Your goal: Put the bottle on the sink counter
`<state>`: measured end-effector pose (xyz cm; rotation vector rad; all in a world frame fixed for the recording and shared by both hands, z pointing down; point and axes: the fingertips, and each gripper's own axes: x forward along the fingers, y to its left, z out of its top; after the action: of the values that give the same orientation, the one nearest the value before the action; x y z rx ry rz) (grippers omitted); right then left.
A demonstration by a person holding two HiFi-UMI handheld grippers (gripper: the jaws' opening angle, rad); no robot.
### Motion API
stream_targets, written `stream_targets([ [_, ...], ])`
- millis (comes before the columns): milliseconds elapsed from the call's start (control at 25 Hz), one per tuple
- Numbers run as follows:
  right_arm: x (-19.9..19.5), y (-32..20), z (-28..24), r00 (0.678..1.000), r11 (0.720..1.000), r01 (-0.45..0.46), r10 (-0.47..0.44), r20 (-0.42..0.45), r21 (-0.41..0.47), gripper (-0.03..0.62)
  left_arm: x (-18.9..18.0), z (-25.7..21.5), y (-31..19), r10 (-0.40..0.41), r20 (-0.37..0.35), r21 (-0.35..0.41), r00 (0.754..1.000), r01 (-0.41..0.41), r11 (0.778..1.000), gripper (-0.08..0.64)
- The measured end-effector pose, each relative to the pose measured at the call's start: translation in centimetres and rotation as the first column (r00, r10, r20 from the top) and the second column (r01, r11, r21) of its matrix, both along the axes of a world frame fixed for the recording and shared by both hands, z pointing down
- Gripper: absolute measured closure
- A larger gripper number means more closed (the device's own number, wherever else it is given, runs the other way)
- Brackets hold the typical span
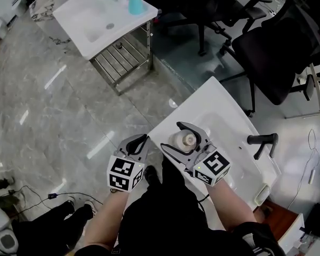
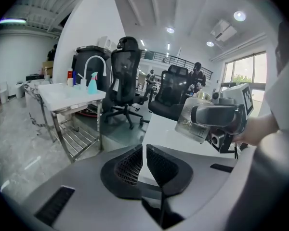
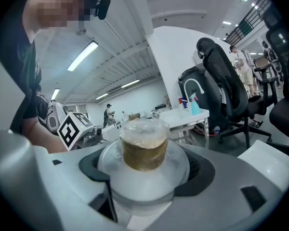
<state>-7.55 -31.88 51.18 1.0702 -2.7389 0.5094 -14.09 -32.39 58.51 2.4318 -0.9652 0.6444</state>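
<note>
a: where's the bottle?
b: clamped between the right gripper's fingers, cap toward its camera, held over the near end of the sink counter.
a: and the left gripper?
b: just beside the right one, off the counter's edge, fingers together with nothing between them.
</note>
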Motion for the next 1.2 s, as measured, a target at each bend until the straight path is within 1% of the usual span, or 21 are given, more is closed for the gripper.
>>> stream_targets([
  [160,-0.9,-0.7,2.1,0.999,1.000,0.019,-0.020,-0.029,-0.019,0.236,-1.0,0.8,-0.1,-0.011,0.018,-0.016,1.000,0.011,1.000,0.531],
  [360,-2.2,-1.3,4.3,0.997,0.999,0.045,-0.046,-0.060,-0.020,0.236,-2.8,2.4,0.1,-0.032,0.036,-0.045,0.999,0.034,0.998,0.531],
  [640,-2.9,-2.0,7.0,0.994,0.998,0.050,-0.053,-0.096,-0.035,0.236,-3.5,4.1,0.8,-0.037,0.038,-0.088,0.999,0.040,0.995,0.531],
  [960,-3.7,-3.1,9.0,0.989,0.998,0.049,-0.053,-0.139,-0.036,0.236,-4.6,4.5,0.9,-0.053,0.037,-0.099,0.998,0.056,0.994,0.531],
  [1200,-4.3,-3.3,10.0,0.979,0.997,0.076,-0.079,-0.188,-0.021,0.236,-5.8,5.0,0.7,-0.074,0.041,-0.107,0.996,0.078,0.991,0.531],
])
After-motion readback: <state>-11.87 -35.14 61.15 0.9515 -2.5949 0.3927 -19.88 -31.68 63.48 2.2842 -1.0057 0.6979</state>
